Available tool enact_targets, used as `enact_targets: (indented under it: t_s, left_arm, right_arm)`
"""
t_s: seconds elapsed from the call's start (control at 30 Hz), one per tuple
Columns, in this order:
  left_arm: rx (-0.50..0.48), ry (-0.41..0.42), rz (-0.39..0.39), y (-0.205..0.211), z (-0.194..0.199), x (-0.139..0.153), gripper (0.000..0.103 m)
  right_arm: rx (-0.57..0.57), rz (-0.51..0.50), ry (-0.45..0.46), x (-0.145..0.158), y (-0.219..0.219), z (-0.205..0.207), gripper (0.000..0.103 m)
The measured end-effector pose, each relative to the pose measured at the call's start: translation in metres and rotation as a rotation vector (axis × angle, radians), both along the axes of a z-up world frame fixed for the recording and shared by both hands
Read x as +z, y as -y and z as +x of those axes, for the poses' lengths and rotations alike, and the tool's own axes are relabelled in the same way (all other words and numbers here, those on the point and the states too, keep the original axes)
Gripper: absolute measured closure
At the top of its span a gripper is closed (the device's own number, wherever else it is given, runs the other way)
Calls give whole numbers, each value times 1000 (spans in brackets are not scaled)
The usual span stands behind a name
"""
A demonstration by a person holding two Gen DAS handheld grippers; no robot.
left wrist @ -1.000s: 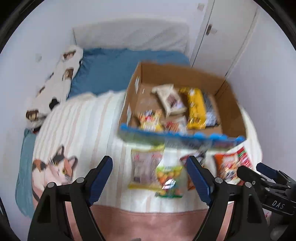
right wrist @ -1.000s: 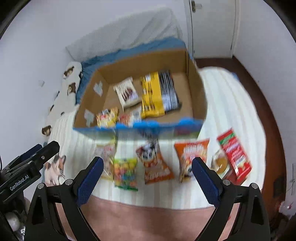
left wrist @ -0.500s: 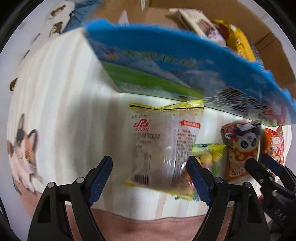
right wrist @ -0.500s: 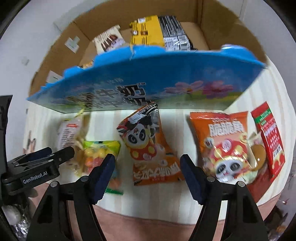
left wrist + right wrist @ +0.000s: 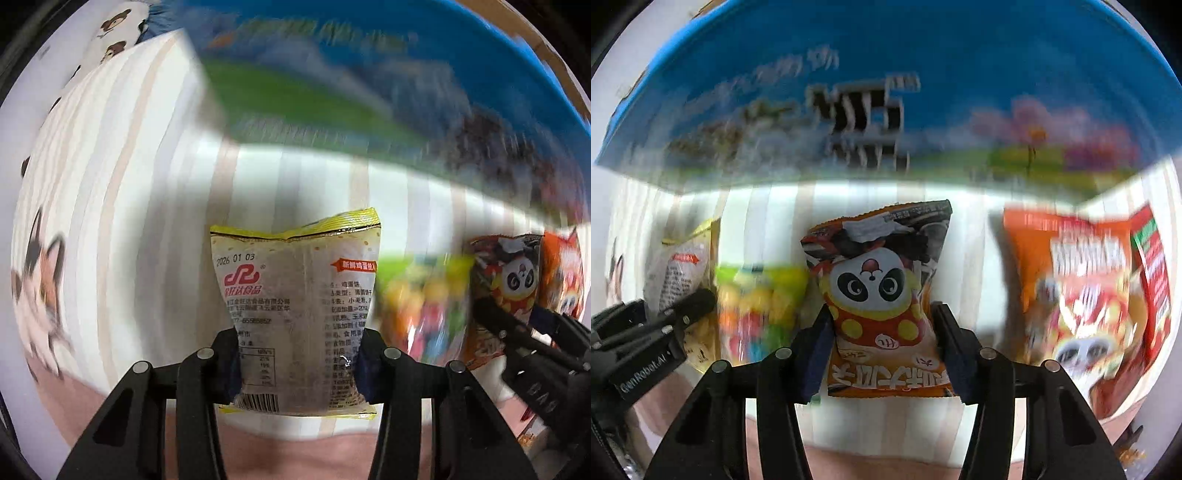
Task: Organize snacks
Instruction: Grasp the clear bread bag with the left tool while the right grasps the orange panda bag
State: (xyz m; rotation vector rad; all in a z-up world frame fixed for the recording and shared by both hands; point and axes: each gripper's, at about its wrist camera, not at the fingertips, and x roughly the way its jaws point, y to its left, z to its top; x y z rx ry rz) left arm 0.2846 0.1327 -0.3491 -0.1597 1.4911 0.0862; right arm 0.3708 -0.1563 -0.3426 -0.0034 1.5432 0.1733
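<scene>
Egg-cake packet (image 5: 295, 317) pinched between left jaws — panda snack bag (image 5: 882, 306) pinched between right jaws.

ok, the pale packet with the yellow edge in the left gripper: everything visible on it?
The pale packet is a translucent plastic pouch with a yellow crimped top seal and yellow bottom edge. Print shows a 2026 01 03 date stamp, a red logo, a red banner, columns of Chinese text and a barcode near the bottom. It stands upright in the left wrist view, its lower half pinched at both sides by the left gripper. Behind it is the striped blanket; whether it rests on that is unclear. A blurred colourful candy bag lies to its right.
</scene>
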Motion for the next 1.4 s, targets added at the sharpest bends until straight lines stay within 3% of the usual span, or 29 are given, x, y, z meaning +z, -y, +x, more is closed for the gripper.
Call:
enact_targets:
  t_s: [0.3,0.47,0.7,0.83,0.93,1.13,1.4]
  left_arm:
    - [35,-54,-33,-3,-98,-5,59]
    - [24,-104,-40,7,-131,-29,59]
    - [5,-109,-14,23,-140,-48,59]
    - [8,-108,-13,37,-127,-58,59]
    - [12,-104,-8,42,-95,-63,59]
    - [16,-75,12,35,-107,-53,62]
    - [-7,4,-46,53,-114,-4,63]
  right_arm:
    - [-34,93,-126,-2,38,-86,48]
    - [-101,124,-164,-14,51,-111,47]
    - [-135,109,-158,-23,52,-111,38]
    - [-124,70,-137,-27,46,-114,38]
    - [-114,45,-119,-31,16,-126,38]
    - [-83,-3,-74,-41,-6,-139,47]
    - [-87,107,-46,-7,5,-154,56]
